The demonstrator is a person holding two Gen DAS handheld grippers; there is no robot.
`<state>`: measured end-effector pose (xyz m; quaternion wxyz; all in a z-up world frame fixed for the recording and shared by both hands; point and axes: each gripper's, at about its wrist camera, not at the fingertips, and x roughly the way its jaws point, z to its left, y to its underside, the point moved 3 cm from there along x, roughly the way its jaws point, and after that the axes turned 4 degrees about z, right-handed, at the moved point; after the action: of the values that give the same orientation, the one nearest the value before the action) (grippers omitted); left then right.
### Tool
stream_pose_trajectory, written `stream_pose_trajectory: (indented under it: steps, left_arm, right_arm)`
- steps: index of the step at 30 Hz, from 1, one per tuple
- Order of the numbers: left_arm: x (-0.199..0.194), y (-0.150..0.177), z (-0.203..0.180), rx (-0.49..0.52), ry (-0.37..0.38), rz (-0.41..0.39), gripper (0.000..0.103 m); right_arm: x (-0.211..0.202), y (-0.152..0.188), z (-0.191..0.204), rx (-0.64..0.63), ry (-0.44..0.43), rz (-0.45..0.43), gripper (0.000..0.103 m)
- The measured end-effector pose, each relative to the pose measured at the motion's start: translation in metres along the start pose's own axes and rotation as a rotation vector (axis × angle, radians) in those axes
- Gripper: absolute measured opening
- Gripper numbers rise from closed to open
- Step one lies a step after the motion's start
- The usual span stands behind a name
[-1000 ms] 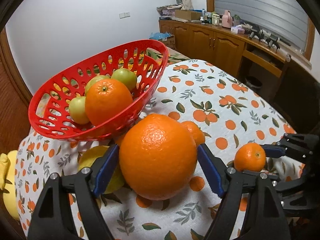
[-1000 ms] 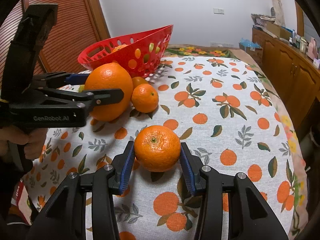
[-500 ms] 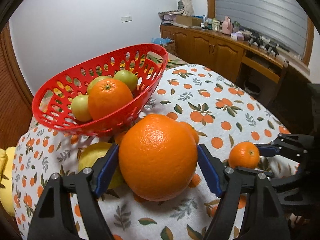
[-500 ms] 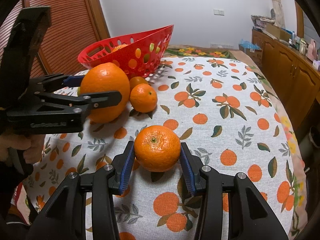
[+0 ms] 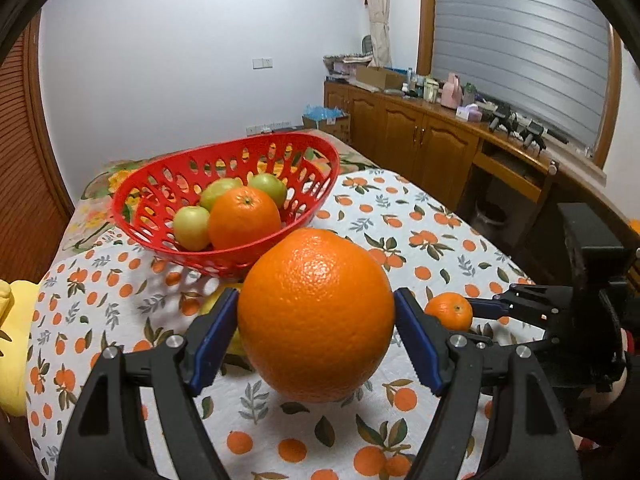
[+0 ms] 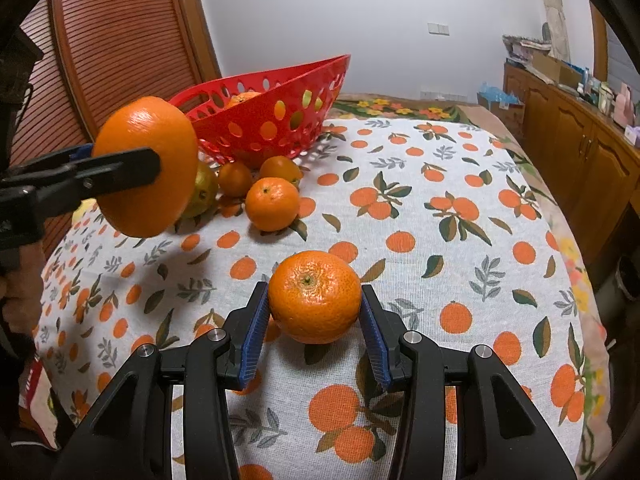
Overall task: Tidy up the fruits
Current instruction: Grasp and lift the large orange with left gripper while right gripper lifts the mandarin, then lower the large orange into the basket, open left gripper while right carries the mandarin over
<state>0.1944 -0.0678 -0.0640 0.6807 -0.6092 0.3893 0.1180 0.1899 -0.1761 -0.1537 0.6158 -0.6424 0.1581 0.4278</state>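
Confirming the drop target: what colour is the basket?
Red basket, with cut-out holes; clearest in the left wrist view.

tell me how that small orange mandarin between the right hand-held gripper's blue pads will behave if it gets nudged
The small orange mandarin looks round with a slightly flattened base, so it would probably roll a little on the fruit-print tablecloth, then settle. Its dimpled peel likely gives the right hand-held gripper decent friction. It seems soft-skinned, so a hard squeeze might bruise it.
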Motion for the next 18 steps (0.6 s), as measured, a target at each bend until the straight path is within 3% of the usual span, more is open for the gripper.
stream_pose_trajectory:
  steps: [18]
  left_arm:
    - [-0.032,-0.010,0.034,-0.065,-0.032,-0.067,0.076]
  right_arm:
    - [-0.029,-0.049,0.017,-0.048,-0.019,-0.104,0.045]
